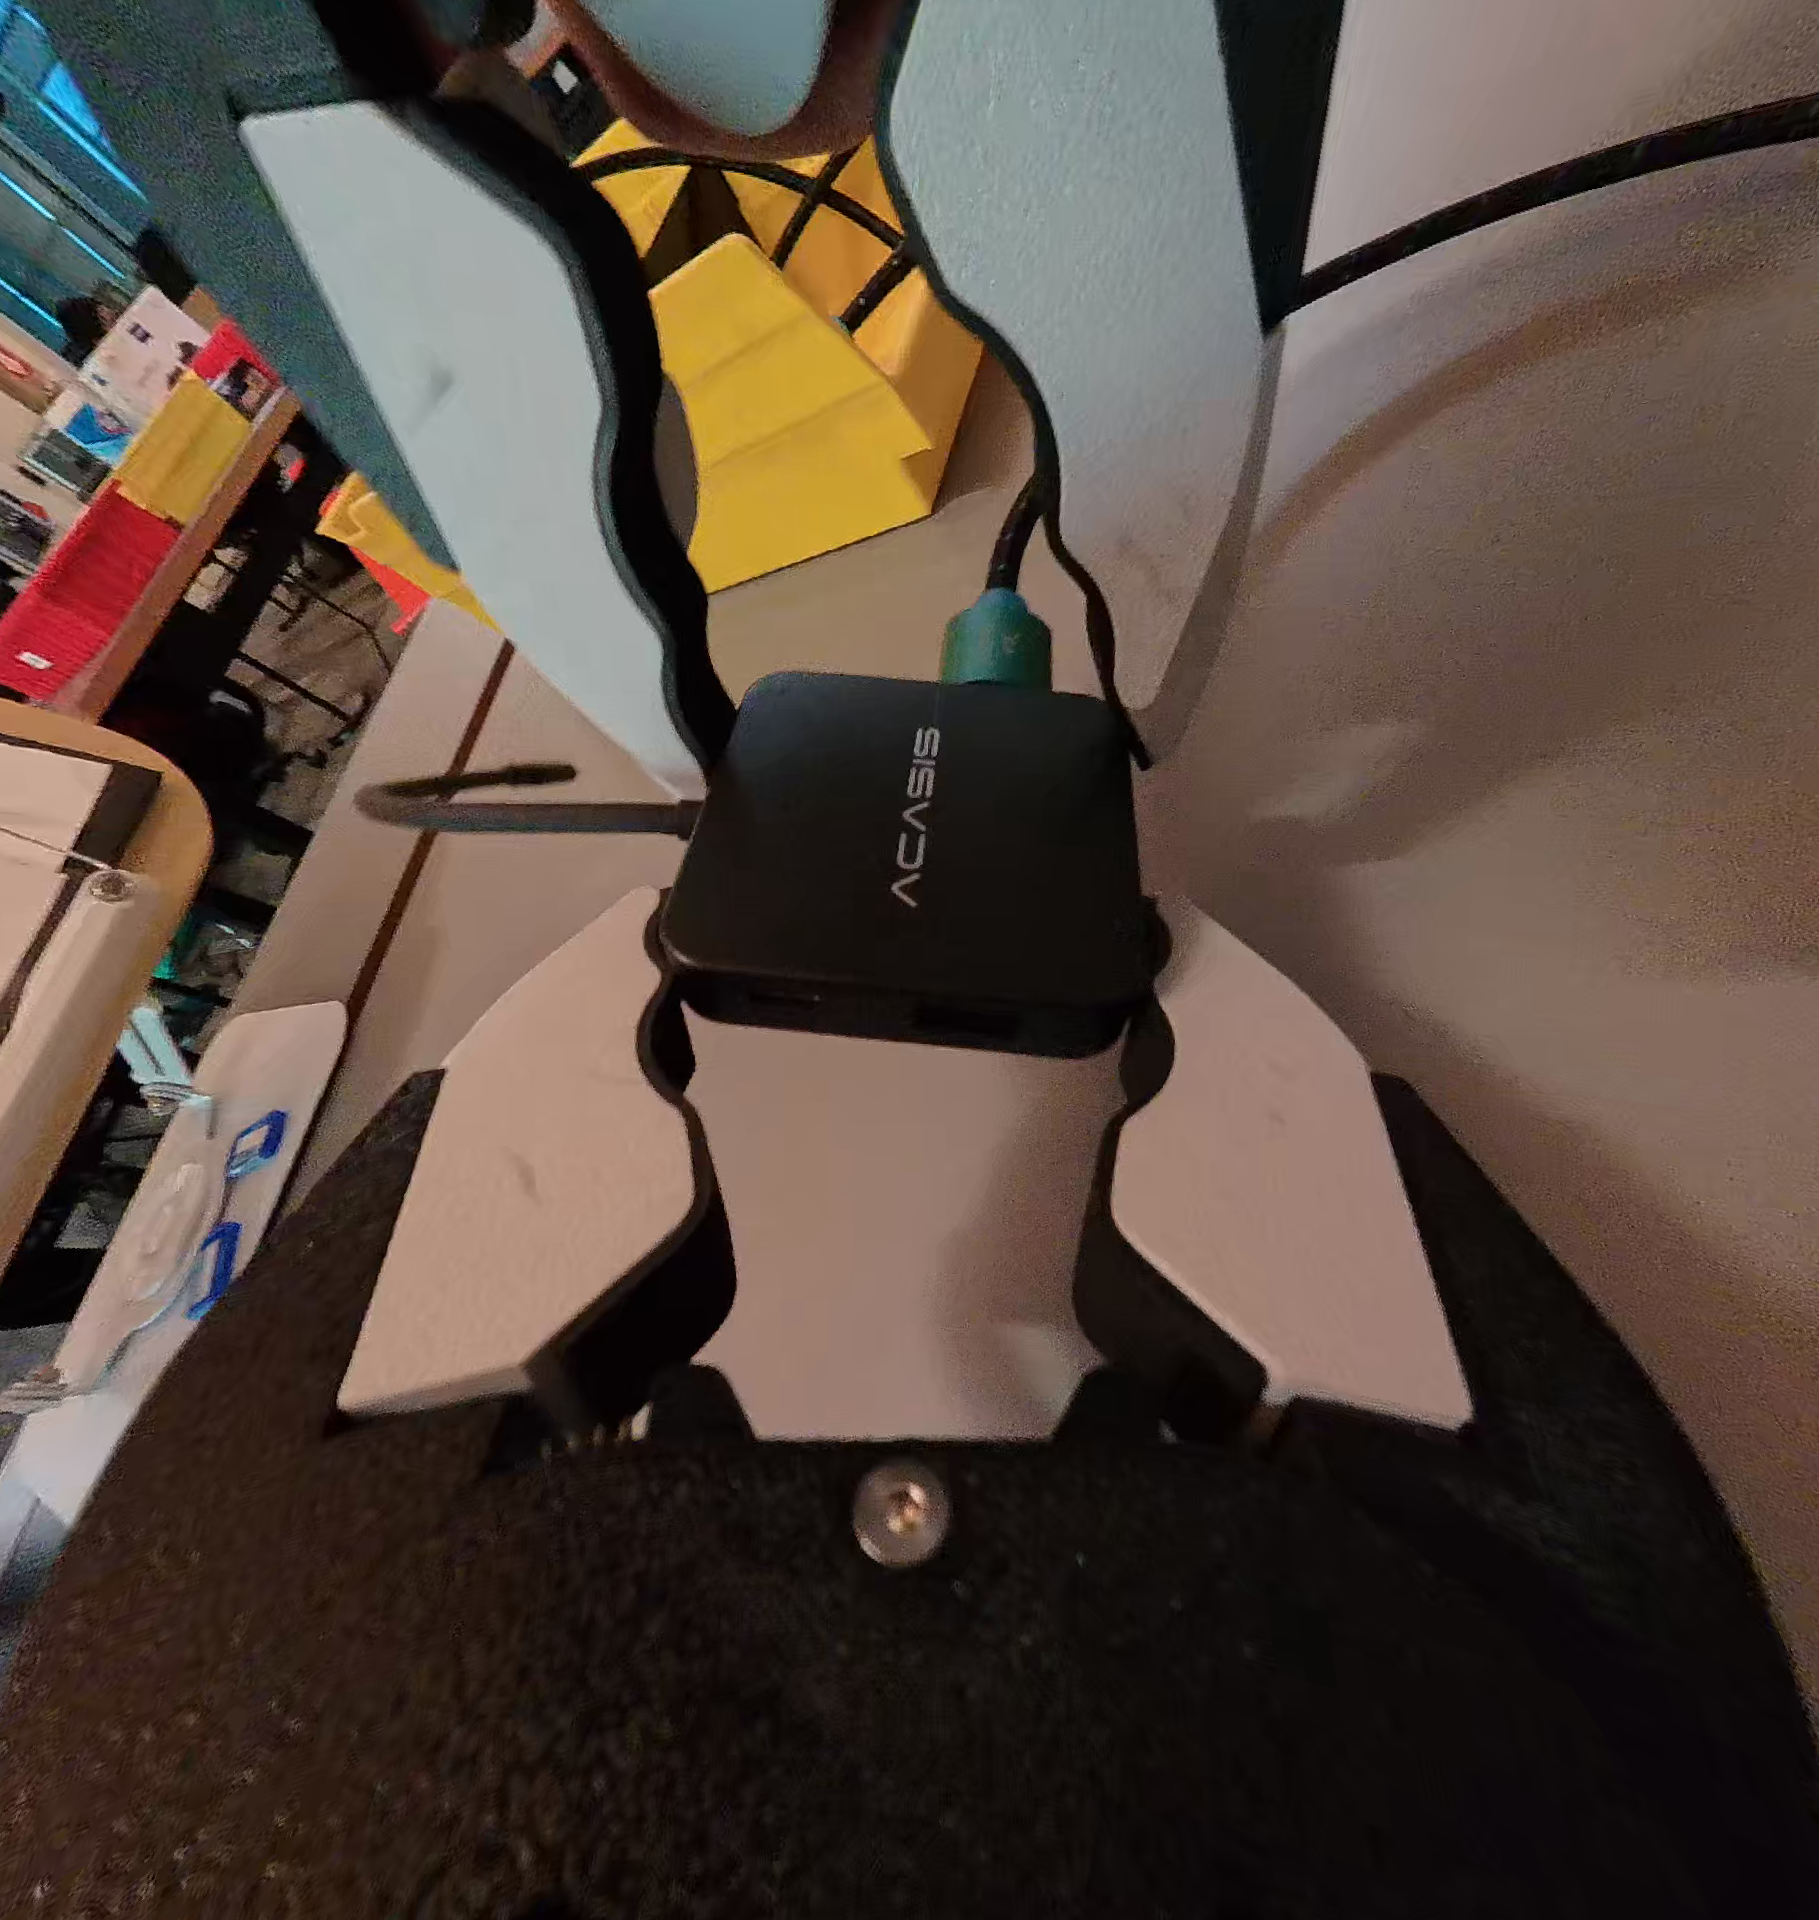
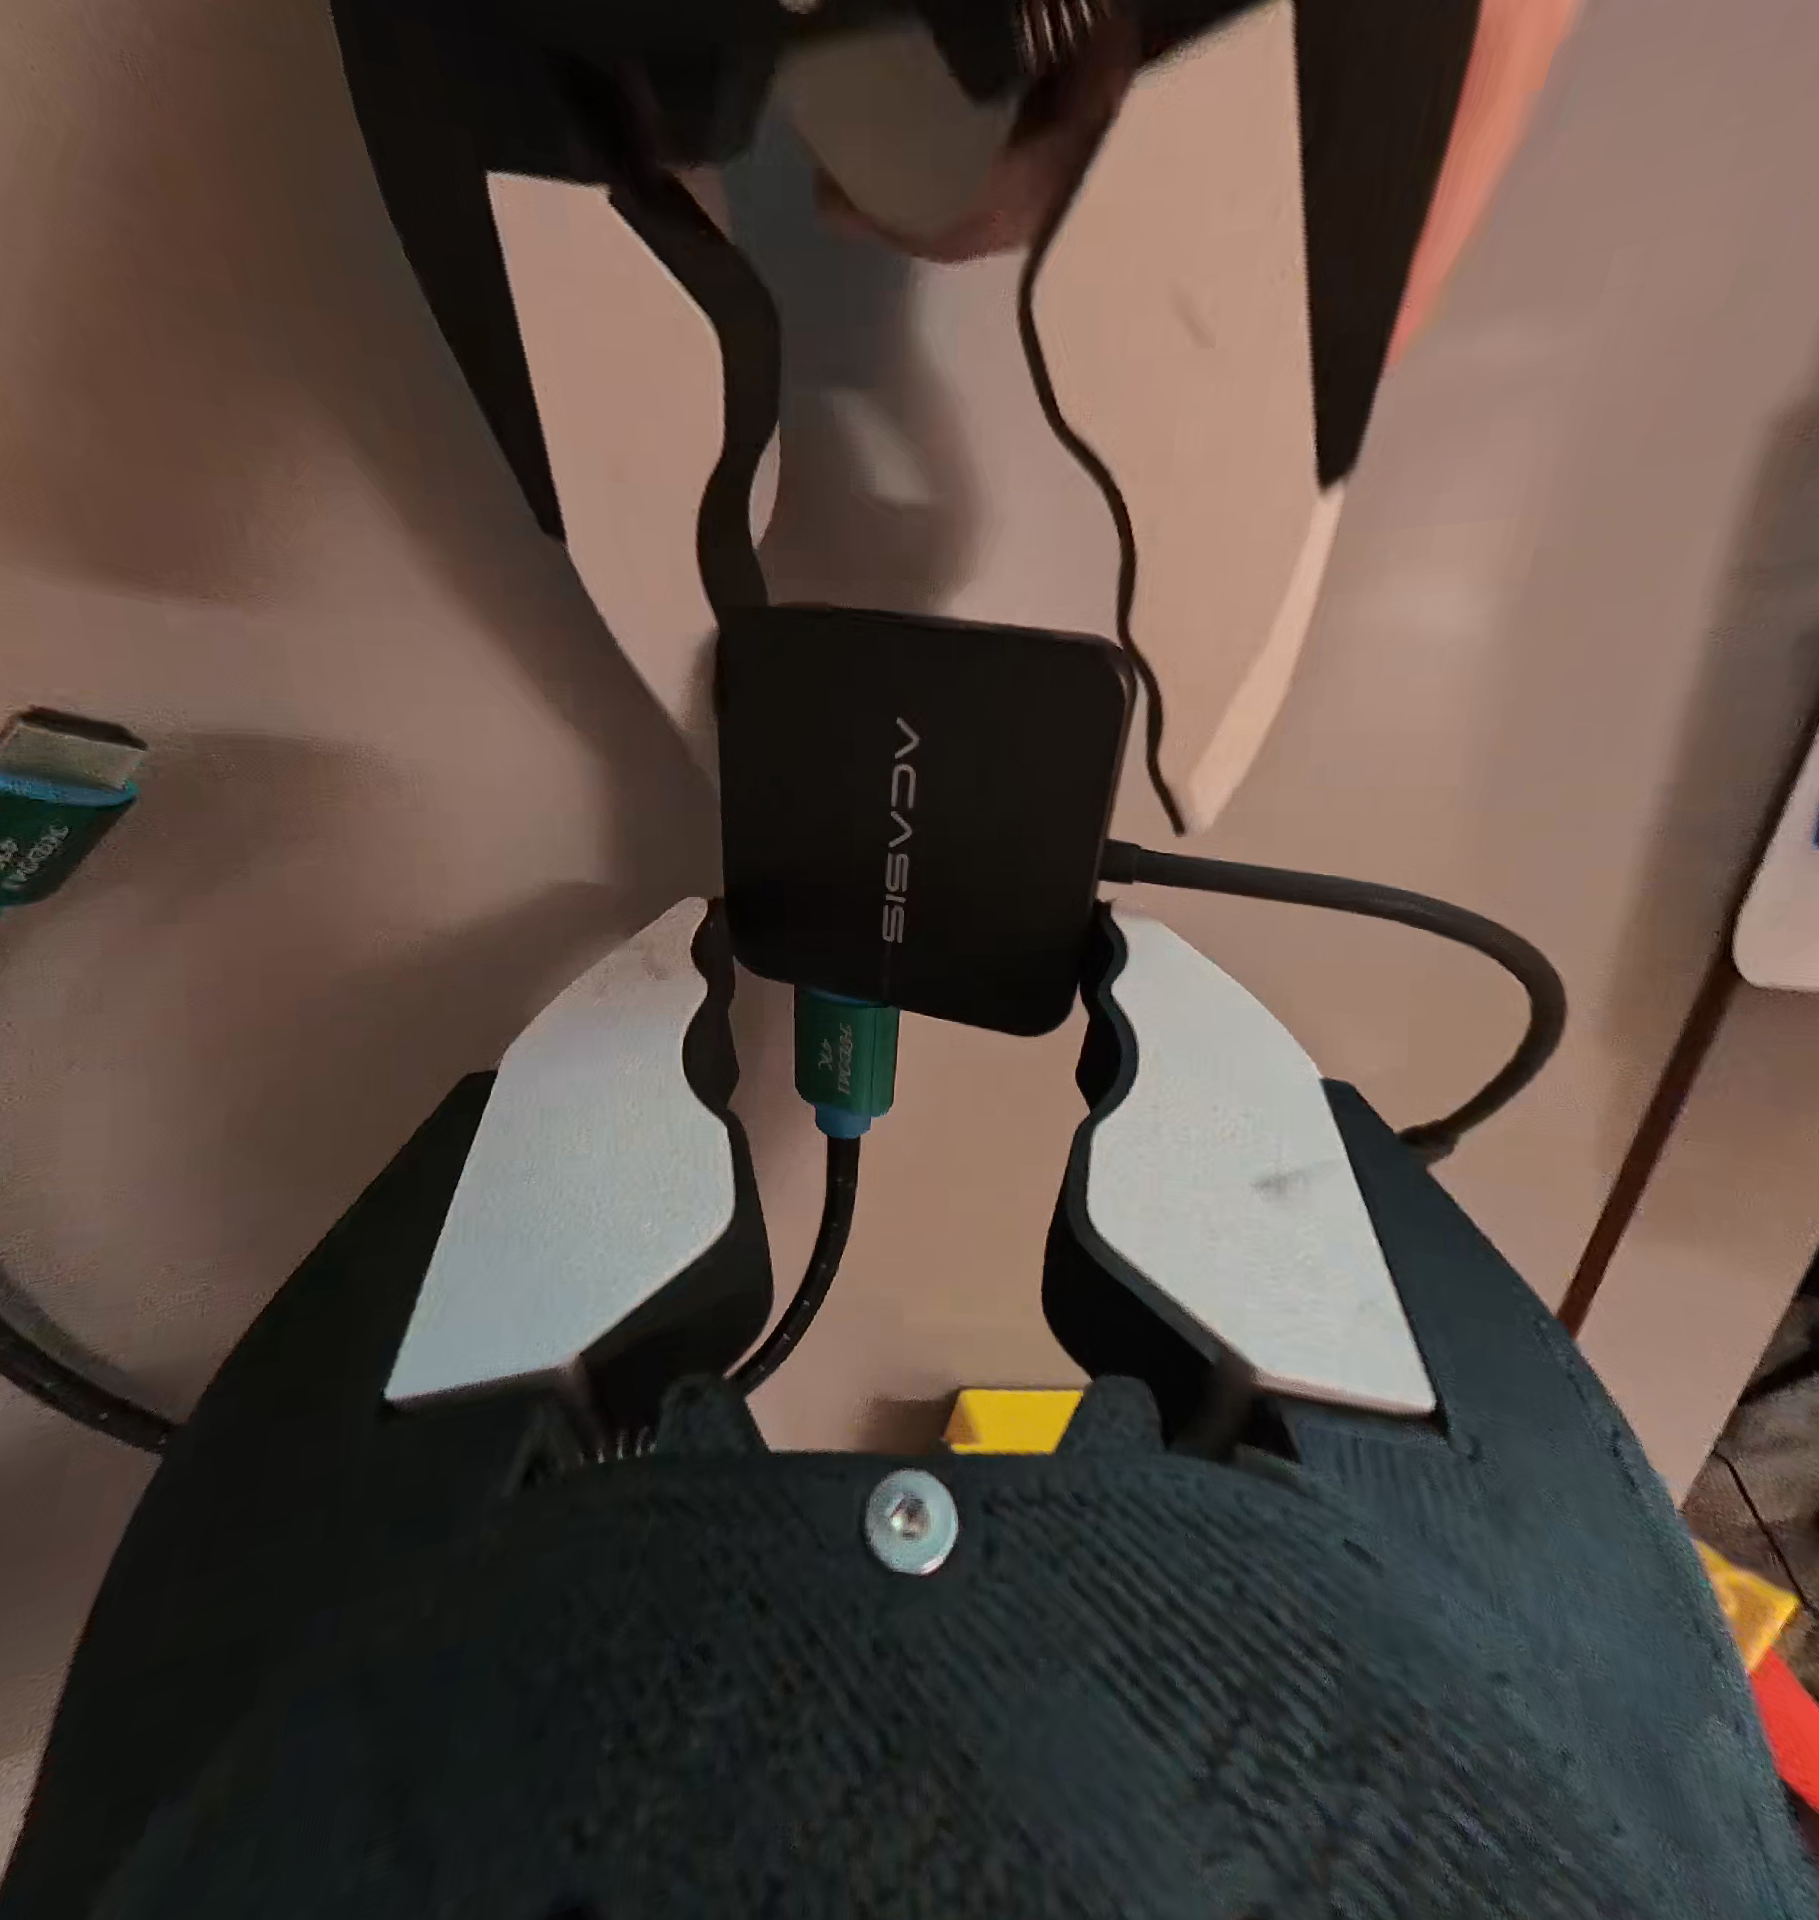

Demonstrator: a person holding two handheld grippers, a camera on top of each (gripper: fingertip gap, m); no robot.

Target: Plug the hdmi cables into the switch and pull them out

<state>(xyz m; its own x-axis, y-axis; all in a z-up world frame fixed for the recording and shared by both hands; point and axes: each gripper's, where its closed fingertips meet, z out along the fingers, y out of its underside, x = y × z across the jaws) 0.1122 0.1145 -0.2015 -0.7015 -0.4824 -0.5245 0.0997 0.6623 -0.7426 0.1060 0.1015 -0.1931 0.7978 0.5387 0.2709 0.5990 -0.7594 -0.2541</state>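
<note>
A black square switch (image 1: 801, 831) lies on the pale table (image 1: 1507, 831). My left gripper (image 1: 910, 935) is shut on its near edge, one finger on each side. Two empty ports face me there. A green HDMI plug (image 1: 993, 649) sits in the far edge. In the right wrist view the same plug (image 2: 848, 1049) is seated in the switch (image 2: 832, 810). My right gripper (image 2: 907, 925) is open and straddles the plug without touching it, its tips beside the switch's corners. A second green HDMI plug (image 2: 53, 769) lies loose at the left.
The switch's own black lead (image 2: 1404, 914) curls off to the right. A yellow bin (image 1: 811, 416) stands behind the switch. The table edge (image 1: 437, 790) runs along the left, with shelves of red and yellow boxes (image 1: 105, 561) beyond it. A white card (image 2: 1809, 831) lies at the right.
</note>
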